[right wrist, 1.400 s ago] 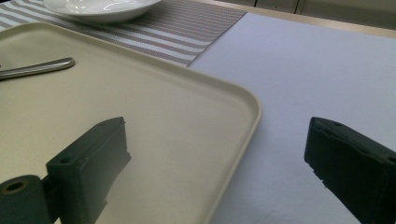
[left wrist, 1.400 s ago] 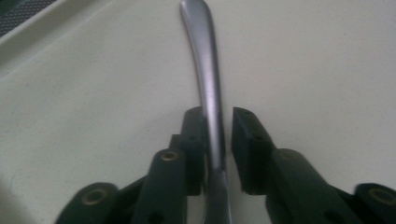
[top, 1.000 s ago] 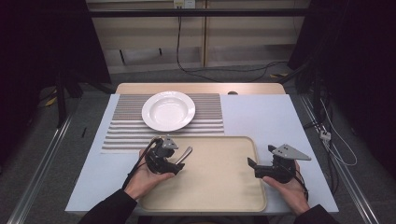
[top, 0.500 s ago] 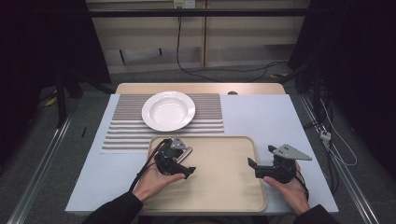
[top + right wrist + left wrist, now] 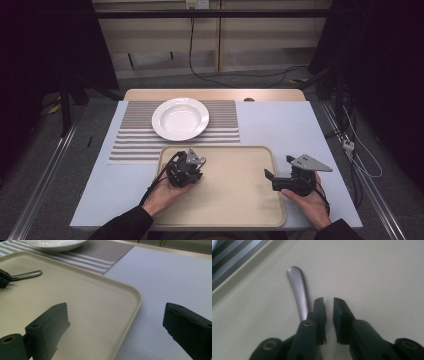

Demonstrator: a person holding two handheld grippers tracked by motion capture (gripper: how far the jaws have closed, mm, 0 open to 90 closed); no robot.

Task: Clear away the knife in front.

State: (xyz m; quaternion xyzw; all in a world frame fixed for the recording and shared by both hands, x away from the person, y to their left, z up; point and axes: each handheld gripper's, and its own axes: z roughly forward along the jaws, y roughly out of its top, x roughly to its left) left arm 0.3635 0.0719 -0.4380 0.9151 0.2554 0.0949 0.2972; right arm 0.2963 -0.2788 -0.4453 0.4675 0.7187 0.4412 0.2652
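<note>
In the high view, the left claw (image 5: 192, 165) is in the lower middle of the frame, over the left part of the beige tray (image 5: 250, 205). The left hand (image 5: 165, 196) holds it from below. In the left gripper view, the two black jaws stand almost together, with only a narrow gap between them and nothing inside this gap. They have just been closing. A metal utensil handle (image 5: 298, 293) lies flat on the tray just beside the left jaw, on its outer side, and runs toward the upper left of that frame. The other end of the utensil is hidden under the claw, so it is not possible to tell which kind of utensil it is.

The right claw (image 5: 272, 178) is in the lower right of the high view, at the right edge of the tray, held by the right hand (image 5: 310, 200). In the right gripper view its jaws stand wide apart and hold nothing; the tray rim passes between them.

A white plate (image 5: 180, 118) stands on a striped placemat (image 5: 135, 137) in the middle of the high view, above the tray, on the desk (image 5: 285, 125).
</note>
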